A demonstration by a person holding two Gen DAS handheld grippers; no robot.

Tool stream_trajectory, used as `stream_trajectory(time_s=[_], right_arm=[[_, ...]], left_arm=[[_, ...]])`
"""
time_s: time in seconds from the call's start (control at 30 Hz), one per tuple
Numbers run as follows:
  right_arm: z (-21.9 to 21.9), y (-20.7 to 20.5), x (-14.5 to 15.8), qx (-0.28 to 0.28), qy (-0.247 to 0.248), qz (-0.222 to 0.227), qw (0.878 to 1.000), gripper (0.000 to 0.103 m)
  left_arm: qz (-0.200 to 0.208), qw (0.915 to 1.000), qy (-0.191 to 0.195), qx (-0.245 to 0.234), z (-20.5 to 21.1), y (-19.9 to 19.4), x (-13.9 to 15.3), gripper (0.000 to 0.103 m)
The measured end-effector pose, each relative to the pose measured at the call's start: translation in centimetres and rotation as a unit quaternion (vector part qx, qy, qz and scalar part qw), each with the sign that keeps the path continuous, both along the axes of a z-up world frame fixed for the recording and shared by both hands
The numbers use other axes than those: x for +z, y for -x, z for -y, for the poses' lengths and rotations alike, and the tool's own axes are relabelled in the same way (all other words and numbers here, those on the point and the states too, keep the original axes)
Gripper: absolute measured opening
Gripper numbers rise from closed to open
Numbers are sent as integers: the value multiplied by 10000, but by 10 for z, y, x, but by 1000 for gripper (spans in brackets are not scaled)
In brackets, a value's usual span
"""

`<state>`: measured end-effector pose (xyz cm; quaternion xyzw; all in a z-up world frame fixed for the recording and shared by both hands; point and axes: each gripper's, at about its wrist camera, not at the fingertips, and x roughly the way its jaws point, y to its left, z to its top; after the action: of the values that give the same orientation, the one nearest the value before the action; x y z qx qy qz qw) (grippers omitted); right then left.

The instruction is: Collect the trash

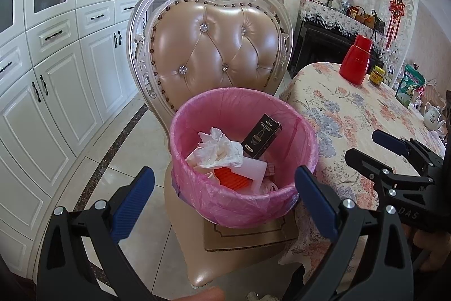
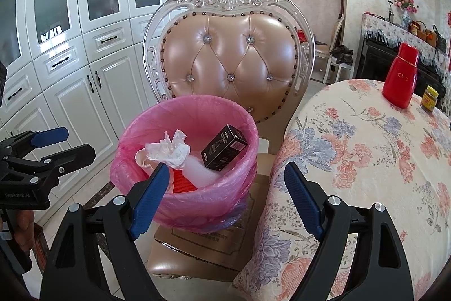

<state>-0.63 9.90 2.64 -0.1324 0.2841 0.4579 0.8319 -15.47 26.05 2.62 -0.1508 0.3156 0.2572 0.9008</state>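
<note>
Two fisheye views, both aimed at a bin [image 1: 245, 196] w/ pink liner, sitting on a flat cardboard box [image 1: 251, 237] on the seat of an ornate padded chair [image 1: 214, 47]. Table [image 1: 352, 114] w/ floral cloth just right of the bin.

Left gripper [image 1: 225, 196]: spread wide, nothing between the blue fingers [image 1: 132, 205], hovering near the bin's front rim. Right gripper [image 2: 225, 196]: also released and empty, over the gap between bin and table edge.

Trash already inside the bin: crumpled white tissue [image 2: 169, 150] on top; small black carton [image 2: 224, 150] leaning against the far wall; something orange-red and ribbed [image 1: 228, 178] below; a pale, translucent white piece [image 2: 201, 171] beside it.

Handling, as judged: tissue very light, soft, squashes flat – pinch at a raised fold. Carton light, stiff, smooth-faced; likely best gripped across its narrow sides. Liner thin, slippery, tears easily; probably not a safe hold.

Hard to make out: carton print too small to read. Lower bin contents buried, kind unclear. Bin body hidden under liner. No loose trash visible on table – only red flask [image 1: 355, 61] & small jar [image 1: 377, 75]. White scrap at the bottom edge of the left view cut off, unidentifiable.
</note>
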Motion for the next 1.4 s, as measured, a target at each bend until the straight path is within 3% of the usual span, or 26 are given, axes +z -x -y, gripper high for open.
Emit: stream_trajectory(time_s=[1.4], right_arm=[[0, 0, 0, -2, 3, -8, 10000, 81]], left_arm=[[-62, 9999, -60, -75, 4, -2, -2, 97]])
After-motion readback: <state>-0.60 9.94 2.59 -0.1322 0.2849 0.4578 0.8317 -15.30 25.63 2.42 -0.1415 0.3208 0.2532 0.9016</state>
